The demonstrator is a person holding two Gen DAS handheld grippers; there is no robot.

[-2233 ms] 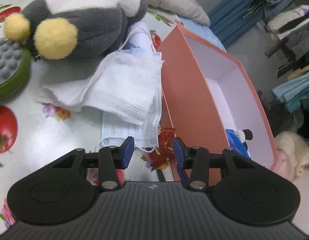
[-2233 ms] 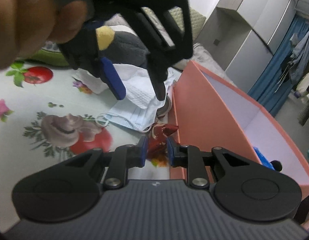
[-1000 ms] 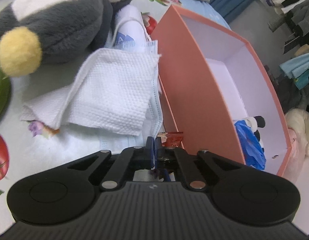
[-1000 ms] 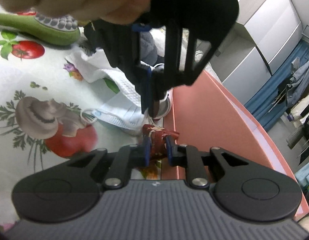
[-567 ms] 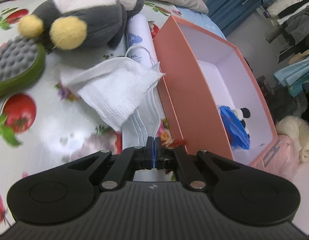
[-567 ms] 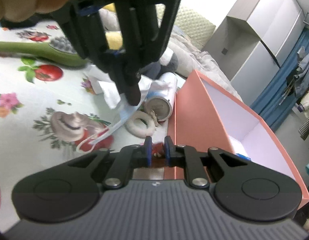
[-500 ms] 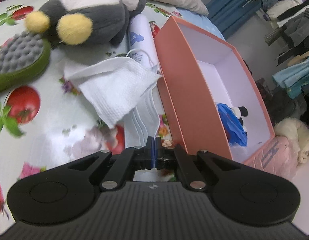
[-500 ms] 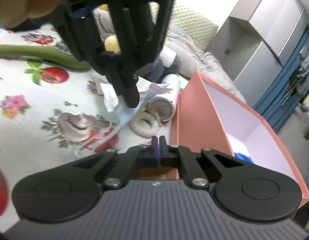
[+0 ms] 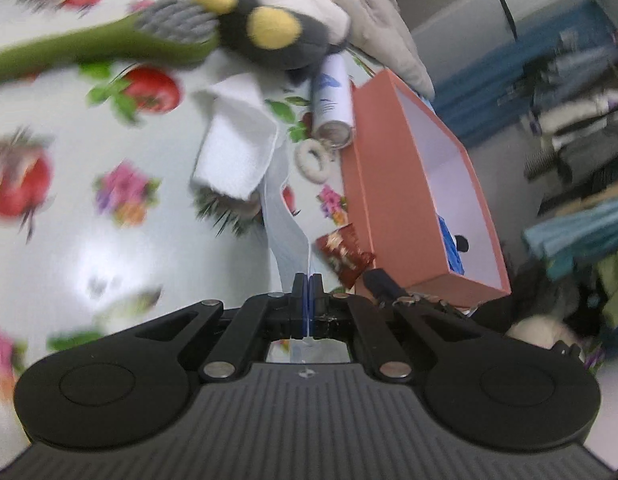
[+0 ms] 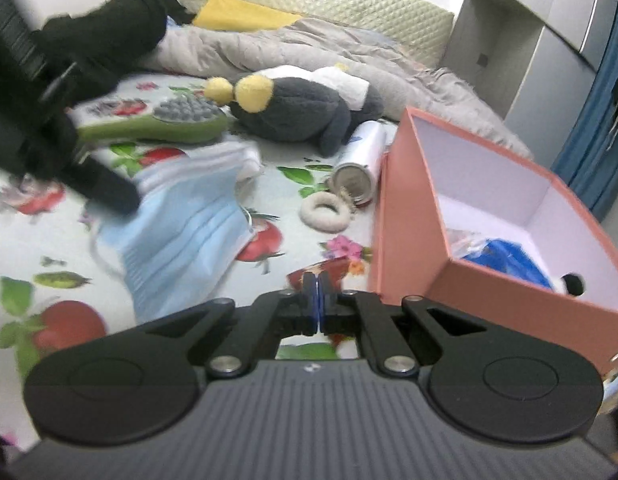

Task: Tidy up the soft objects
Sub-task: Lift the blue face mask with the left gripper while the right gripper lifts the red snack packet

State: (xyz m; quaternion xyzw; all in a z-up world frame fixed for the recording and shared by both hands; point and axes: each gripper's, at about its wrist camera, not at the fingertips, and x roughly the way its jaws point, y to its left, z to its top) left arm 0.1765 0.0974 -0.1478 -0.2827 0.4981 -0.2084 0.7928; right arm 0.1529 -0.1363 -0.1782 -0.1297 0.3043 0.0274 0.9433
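Observation:
My left gripper (image 9: 307, 280) is shut on a light blue face mask (image 9: 287, 240), which stretches from the jaws up toward a white folded cloth (image 9: 237, 156). In the right wrist view the mask (image 10: 181, 232) hangs from the left gripper (image 10: 117, 196) above the flowered tablecloth. My right gripper (image 10: 317, 292) is shut on a small red snack packet (image 10: 321, 271), close to the near corner of the salmon box (image 10: 413, 216). That packet (image 9: 343, 254) shows beside the right gripper's tip (image 9: 379, 282). A grey and white plush penguin (image 10: 301, 108) lies at the back.
A green massage brush (image 10: 161, 128), a white can (image 10: 361, 160) and a white fluffy ring (image 10: 327, 212) lie on the cloth. The box holds a blue bag (image 10: 509, 260) and a small plush. A grey quilt (image 10: 309, 48) lies behind; clothes hang at the right.
The left gripper has pulled back and away from the box, lifting the mask and dragging the white cloth with it. The right gripper closed fully on the red packet and rose.

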